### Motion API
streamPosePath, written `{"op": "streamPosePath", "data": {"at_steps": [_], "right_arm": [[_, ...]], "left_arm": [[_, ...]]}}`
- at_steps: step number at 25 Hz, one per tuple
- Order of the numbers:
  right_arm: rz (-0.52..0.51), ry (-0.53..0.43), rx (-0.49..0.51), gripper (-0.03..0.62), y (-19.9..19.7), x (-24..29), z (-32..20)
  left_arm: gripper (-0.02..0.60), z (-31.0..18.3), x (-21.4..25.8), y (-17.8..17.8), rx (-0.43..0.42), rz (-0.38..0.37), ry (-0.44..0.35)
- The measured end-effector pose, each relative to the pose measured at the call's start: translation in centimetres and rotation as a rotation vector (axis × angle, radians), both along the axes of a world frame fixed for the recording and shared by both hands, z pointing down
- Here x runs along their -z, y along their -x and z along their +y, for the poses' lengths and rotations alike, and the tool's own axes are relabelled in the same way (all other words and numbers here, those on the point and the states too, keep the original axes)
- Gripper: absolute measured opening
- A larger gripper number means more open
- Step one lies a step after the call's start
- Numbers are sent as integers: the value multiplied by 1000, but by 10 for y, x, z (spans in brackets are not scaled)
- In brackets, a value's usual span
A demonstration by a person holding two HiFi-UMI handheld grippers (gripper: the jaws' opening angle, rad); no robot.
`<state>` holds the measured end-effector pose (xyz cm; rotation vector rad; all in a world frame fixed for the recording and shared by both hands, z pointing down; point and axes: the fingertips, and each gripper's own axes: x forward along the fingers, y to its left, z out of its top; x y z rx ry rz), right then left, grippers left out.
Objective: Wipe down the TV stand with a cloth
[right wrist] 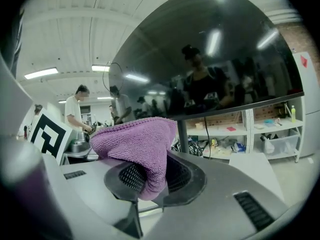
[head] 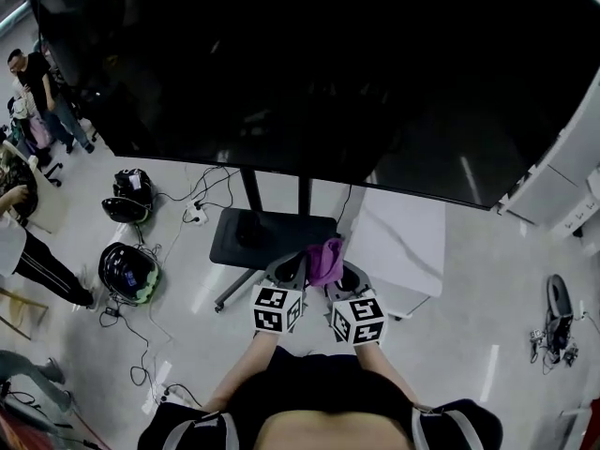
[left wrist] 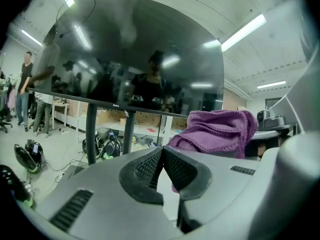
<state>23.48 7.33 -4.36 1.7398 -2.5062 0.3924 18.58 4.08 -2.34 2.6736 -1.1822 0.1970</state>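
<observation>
A purple cloth [head: 326,260] is pinched in my right gripper [head: 343,282], bunched over its jaws in the right gripper view [right wrist: 145,159]. My left gripper [head: 289,272] sits just left of it, shut with nothing between its pads [left wrist: 162,165]; the cloth [left wrist: 215,131] shows to its right. Both grippers hang close to my body, above the dark base plate [head: 267,237] of the TV stand, whose two black posts [head: 251,190] rise to a big black screen [head: 319,64]. In both gripper views the screen [right wrist: 205,59] fills the upper picture.
A white low cabinet [head: 398,247] stands right of the stand's base. Helmets [head: 127,272] and cables [head: 192,209] lie on the floor to the left. People [head: 42,92] stand at far left. A white unit [head: 553,172] is at right.
</observation>
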Motion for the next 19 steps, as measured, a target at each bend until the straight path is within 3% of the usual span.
{"op": "streamPosePath", "data": {"at_steps": [7,19], "right_arm": [[41,-8,20,83,-5,0,8],[52,12,72,83,27,-5,18]], "left_arm": [[6,19,1,-16,1,27,3],[6,37,-8,13,32,41,43]]}}
